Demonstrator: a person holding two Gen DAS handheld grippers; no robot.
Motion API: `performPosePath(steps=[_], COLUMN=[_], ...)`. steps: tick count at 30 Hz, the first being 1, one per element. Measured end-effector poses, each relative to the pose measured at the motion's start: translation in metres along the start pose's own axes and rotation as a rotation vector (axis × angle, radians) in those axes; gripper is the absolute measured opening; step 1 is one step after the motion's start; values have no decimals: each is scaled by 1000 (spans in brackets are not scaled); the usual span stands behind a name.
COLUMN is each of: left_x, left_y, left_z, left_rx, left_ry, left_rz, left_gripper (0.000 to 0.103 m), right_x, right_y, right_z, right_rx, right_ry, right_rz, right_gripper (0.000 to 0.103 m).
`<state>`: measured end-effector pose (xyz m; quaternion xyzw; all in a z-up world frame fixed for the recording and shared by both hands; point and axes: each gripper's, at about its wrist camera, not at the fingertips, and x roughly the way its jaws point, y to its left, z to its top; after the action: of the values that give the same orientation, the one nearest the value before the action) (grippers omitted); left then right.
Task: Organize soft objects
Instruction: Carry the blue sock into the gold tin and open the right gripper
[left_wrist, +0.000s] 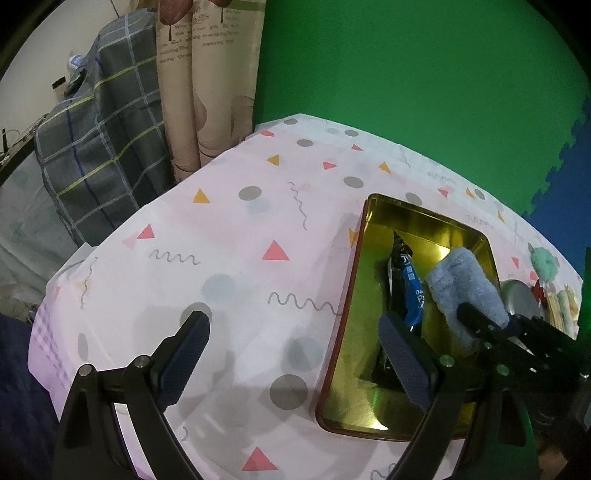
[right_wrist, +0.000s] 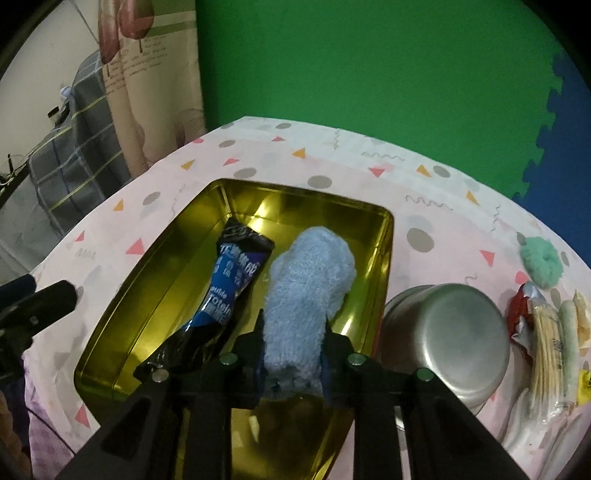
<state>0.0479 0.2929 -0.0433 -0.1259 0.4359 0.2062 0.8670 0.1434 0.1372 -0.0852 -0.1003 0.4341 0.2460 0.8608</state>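
One gold-lined rectangular metal tin (right_wrist: 122, 306) with rounded corners is seen on a tabletop (left_wrist: 229, 236) covered by a pale pink cloth printed with triangles, dots and squiggles. Two things are contained in it: one fluffy light-blue cloth (right_wrist: 306, 291) and one glossy blue-and-black sachet (right_wrist: 229, 291). The cloth is bracketed near its lower end by the right gripper (right_wrist: 293, 354), whose pads lie against the fluffy pile. The left gripper (left_wrist: 295, 362) is held wide open and empty over the tin's left rim. Beside the tin, one overturned steel bowl (right_wrist: 454, 339), one mint-green fuzzy pompom (right_wrist: 541, 264) and several wrapped packets (right_wrist: 554, 350) are laid out.
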Motion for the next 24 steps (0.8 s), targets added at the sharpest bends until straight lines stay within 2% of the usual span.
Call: performPosePath(steps=[2,6,14,17,21,24], left_x=[0,0,-6,-9,-12,-14], left_y=[-3,-7,-17,-25,-39,-50], left_z=[-1,-3,-7,-8,-12,-16], left_rx=[9,21,55,70,105,131], left_ry=[-1,-5,-20,-22,-23,-20], left_rz=[-2,-4,-17,-29,-43,-65], left_gripper=[91,91,91,92,92,92], right_x=[-5,-21,-66,-85,-113,-134], right_y=[0,0,-15,-32,-76,-124], right_z=[-1,1,-13,-28,-53,-74], right_rx=[-10,-18,1,19,72,129], right_ry=[-12,-48,-99,-120,-135,-137], right_rz=[-11,-27,-33,-60,-131,-222], right_gripper=[37,46,48,48,48,48])
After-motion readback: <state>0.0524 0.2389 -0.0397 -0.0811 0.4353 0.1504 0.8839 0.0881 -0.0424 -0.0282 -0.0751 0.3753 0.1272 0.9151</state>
